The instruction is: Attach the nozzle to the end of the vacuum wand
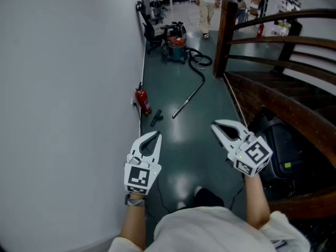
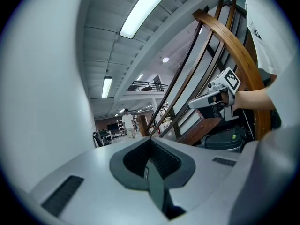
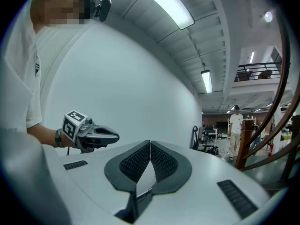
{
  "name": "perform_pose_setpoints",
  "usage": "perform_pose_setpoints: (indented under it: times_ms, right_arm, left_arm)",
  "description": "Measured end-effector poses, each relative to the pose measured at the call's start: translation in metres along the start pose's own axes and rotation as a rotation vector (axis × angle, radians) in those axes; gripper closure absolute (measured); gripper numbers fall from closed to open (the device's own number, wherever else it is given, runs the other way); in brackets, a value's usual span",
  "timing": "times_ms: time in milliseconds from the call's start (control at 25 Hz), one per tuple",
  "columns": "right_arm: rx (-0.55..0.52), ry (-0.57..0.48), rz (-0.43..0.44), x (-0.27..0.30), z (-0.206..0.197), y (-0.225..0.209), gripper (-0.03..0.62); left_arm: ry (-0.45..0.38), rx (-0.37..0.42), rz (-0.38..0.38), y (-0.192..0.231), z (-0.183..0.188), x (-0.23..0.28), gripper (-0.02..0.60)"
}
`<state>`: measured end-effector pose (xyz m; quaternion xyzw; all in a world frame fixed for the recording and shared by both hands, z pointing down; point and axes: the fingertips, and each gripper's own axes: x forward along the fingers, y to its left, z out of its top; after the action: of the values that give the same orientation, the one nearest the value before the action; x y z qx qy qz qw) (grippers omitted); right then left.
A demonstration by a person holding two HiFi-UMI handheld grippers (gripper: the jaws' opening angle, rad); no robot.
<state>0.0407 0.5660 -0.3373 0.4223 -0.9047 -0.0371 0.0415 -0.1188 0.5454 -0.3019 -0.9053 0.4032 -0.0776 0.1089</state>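
1. Nozzle, a short dark plastic piece (image 1: 156, 117): flat on the glossy dark green floor (image 1: 184, 151) ahead of both grippers, near the closer tip of the long silver metal vacuum wand (image 1: 187, 101) but apart from it, and held by neither gripper.
2. Nearest on the left, the white left gripper (image 1: 155, 135) with its marker cube: jaws pressed together on nothing, pointing level, close to the plain white wall (image 1: 68, 88).
3. Alongside it, the matching right gripper (image 1: 216, 126): jaws likewise closed and empty, level, next to the curved dark wooden stair railing (image 1: 283, 109).
4. Just right of the right gripper, a bulky black case with a small green tag (image 1: 281, 146), tucked in under the stairs; contents not visible.
5. Further on, a red fire extinguisher (image 1: 143, 101) upright at the foot of the wall, just left of the nozzle.
6. Beyond that, the vacuum wand lying slantwise across the open floor, its far end running into a black ribbed hose (image 1: 201, 62).
7. At the end of the hose, a teal vacuum canister with a dark top (image 1: 177, 49); inside hidden.
8. Right of the hose, a thick brown wooden stair post (image 1: 226, 35), narrowing the passage.
9. By the wall past the canister, a black office chair (image 1: 151, 33).
10. Farthest off, a person in light clothes (image 1: 207, 4).
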Motion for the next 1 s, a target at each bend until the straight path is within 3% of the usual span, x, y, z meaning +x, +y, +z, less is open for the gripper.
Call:
perform_pose_setpoints:
  times_ms: [360,1000]
  right_arm:
    - [0.0,0.009,0.021,0.042,-0.011,-0.043,0.565]
    - [0.008,-0.012,0.049,0.127,-0.021,-0.19,0.565]
  left_arm:
    - [0.02,-0.013,0.017,0.026,-0.018,0.048,0.584]
    - [0.029,-0.001,0.053,0.089,-0.018,0.194,0.584]
